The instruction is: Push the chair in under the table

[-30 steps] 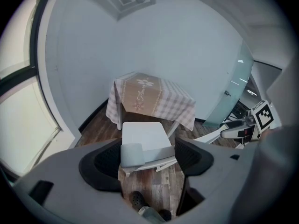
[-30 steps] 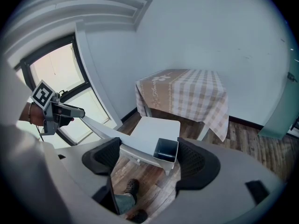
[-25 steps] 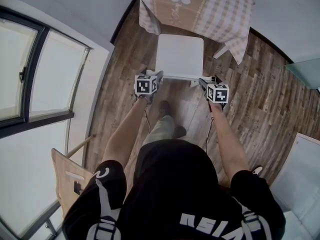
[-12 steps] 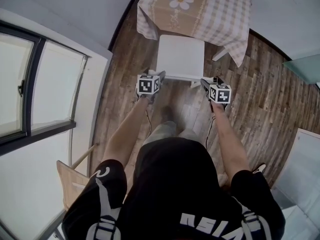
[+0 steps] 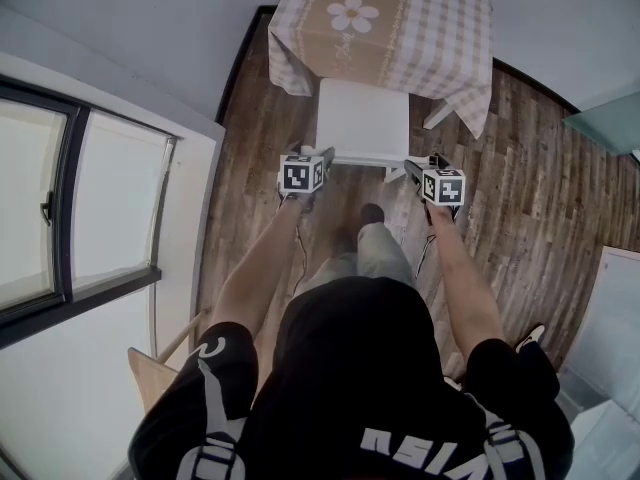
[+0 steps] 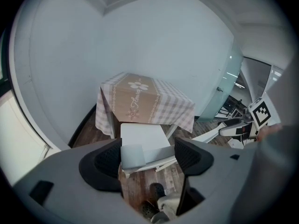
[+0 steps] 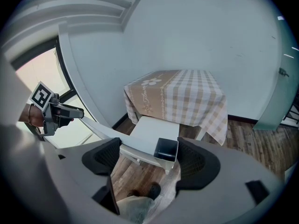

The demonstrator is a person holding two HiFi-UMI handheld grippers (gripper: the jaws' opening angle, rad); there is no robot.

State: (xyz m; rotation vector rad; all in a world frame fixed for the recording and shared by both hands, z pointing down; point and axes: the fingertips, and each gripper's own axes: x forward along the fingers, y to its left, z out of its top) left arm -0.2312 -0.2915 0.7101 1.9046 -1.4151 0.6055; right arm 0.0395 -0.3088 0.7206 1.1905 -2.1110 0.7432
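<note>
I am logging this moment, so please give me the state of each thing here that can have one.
chair: upright, seat mostly out from the table.
tablecloth: draped over the table.
left gripper: open, chair back's end between the jaws.
right gripper: open, chair back's other end between the jaws.

The chair (image 5: pixel 362 120) at upper centre is plain white. The table (image 5: pixel 455 28) wears a beige-and-white checked cloth with a tan middle band bearing 1 white daisy. The floor (image 5: pixel 520 178) is dark brown wood plank, streaked grey. The left hand-held gripper (image 5: pixel 322 155) and right hand-held gripper (image 5: pixel 411 167) are grey with black pads, each with a white cube printed with black squares. The shirt (image 5: pixel 350 388) at the bottom is black with white print.
</note>
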